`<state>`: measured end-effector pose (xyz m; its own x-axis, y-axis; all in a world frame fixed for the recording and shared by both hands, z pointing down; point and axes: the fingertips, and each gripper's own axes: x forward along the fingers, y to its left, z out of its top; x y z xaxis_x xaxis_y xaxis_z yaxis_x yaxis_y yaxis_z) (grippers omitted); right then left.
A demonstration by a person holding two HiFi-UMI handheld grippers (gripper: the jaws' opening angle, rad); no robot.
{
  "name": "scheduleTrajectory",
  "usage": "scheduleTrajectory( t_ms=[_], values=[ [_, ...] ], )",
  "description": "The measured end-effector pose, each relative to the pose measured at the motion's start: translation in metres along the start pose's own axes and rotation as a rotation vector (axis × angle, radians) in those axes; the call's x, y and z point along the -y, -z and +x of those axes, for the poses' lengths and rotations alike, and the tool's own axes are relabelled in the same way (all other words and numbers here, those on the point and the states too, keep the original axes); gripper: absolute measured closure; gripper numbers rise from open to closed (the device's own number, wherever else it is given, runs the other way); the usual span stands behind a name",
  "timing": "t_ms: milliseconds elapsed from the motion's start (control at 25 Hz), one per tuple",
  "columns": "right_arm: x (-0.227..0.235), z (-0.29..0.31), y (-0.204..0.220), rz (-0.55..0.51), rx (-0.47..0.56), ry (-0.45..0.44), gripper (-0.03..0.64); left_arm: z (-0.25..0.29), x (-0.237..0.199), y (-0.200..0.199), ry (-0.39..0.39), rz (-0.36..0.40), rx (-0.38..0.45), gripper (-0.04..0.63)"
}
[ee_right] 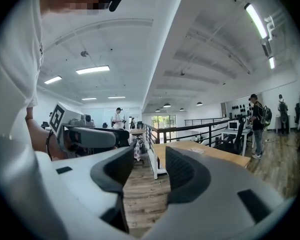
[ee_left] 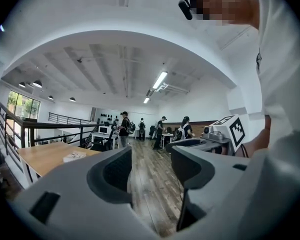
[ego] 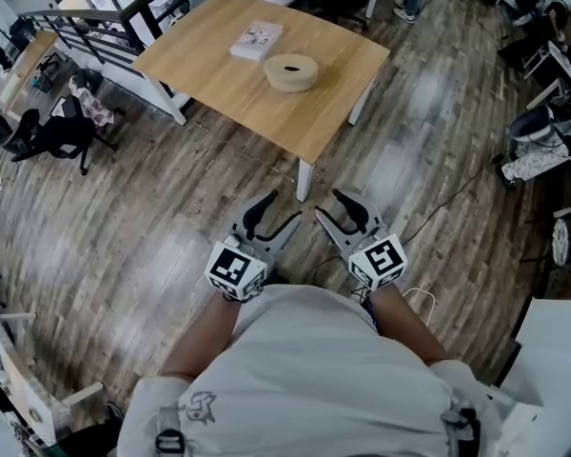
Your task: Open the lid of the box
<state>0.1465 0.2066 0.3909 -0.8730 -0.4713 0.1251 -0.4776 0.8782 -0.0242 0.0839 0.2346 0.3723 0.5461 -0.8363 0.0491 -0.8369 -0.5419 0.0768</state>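
Note:
A round tan box (ego: 291, 71) with a lid stands on the wooden table (ego: 219, 74), far ahead of me. A flat white box (ego: 257, 40) lies just behind it and also shows as the white box (ee_left: 74, 156) in the left gripper view. Both grippers are held close to my body over the floor, well short of the table. The left gripper (ego: 281, 209) (ee_left: 151, 166) is open with nothing between its jaws. My right gripper (ego: 328, 205) (ee_right: 149, 171) is open too and holds nothing. In the right gripper view the table (ee_right: 205, 151) lies ahead.
Wooden floor lies between me and the table. A black railing (ego: 95, 36) runs along the table's left side, with office chairs (ego: 57, 136) beyond it. A cable (ego: 447, 203) trails on the floor at right. Several people (ee_left: 124, 129) stand far back in the room.

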Motion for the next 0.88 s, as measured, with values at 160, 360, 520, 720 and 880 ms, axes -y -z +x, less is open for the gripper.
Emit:
scheduleTrajectory(
  t_ms=[160, 360, 520, 720, 880],
  values=[
    [0.006, 0.039, -0.004, -0.004, -0.011, 0.016, 0.410, -0.002, -0.039, -0.001, 0.018, 0.001, 0.003, 0.347],
    [0.011, 0.091, -0.019, -0.020, -0.017, 0.043, 0.410, -0.008, -0.095, -0.010, 0.028, 0.000, 0.012, 0.347],
    [0.006, 0.130, -0.028, -0.016, -0.034, 0.044, 0.410, -0.020, -0.135, -0.017, 0.032, -0.015, 0.013, 0.347],
    [-0.006, 0.164, -0.025, -0.016, -0.054, 0.035, 0.408, -0.035, -0.167, -0.016, 0.037, -0.014, 0.007, 0.347],
    [-0.011, 0.177, -0.021, -0.016, -0.062, 0.026, 0.408, -0.044, -0.181, -0.012, 0.023, -0.021, 0.009, 0.347]
  ],
)
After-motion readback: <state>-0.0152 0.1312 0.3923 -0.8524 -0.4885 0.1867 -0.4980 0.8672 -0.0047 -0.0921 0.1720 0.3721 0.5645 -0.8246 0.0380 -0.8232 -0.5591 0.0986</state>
